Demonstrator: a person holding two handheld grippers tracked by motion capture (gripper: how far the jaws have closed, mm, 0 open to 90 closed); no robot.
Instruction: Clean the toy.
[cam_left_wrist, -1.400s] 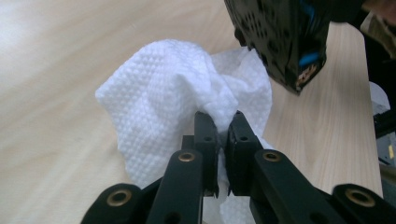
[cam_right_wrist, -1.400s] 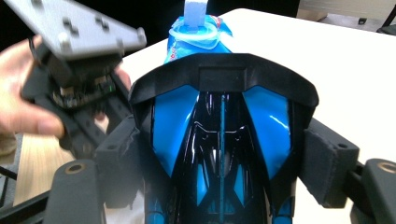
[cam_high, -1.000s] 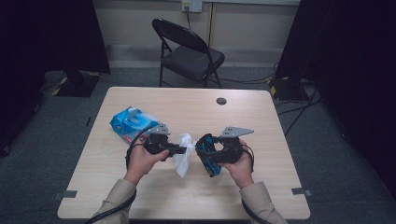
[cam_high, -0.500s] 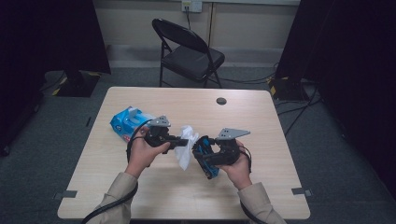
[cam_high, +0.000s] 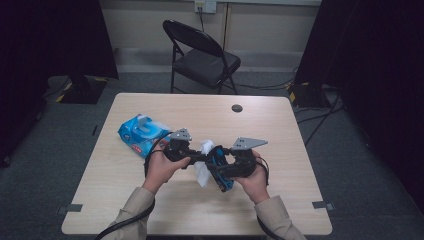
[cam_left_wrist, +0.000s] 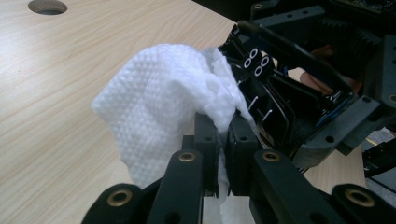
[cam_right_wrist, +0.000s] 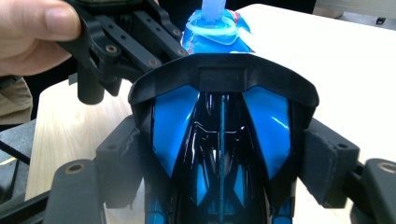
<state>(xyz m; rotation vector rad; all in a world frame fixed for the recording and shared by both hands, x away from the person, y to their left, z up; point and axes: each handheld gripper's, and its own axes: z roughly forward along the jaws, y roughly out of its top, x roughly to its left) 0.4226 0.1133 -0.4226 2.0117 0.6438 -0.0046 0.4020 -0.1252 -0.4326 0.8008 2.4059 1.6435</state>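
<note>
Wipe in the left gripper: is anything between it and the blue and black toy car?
Nothing visible. The left gripper pinches the white wipe, which lies right against the toy car held in the right gripper.

Black folding chair (cam_high: 202, 55) stood beyond the wooden bench (cam_high: 280, 130), on grey carpet. Round cable hole (cam_high: 237, 108) sat near the bench's far edge. Wall outlet (cam_high: 205, 6) behind.
</note>
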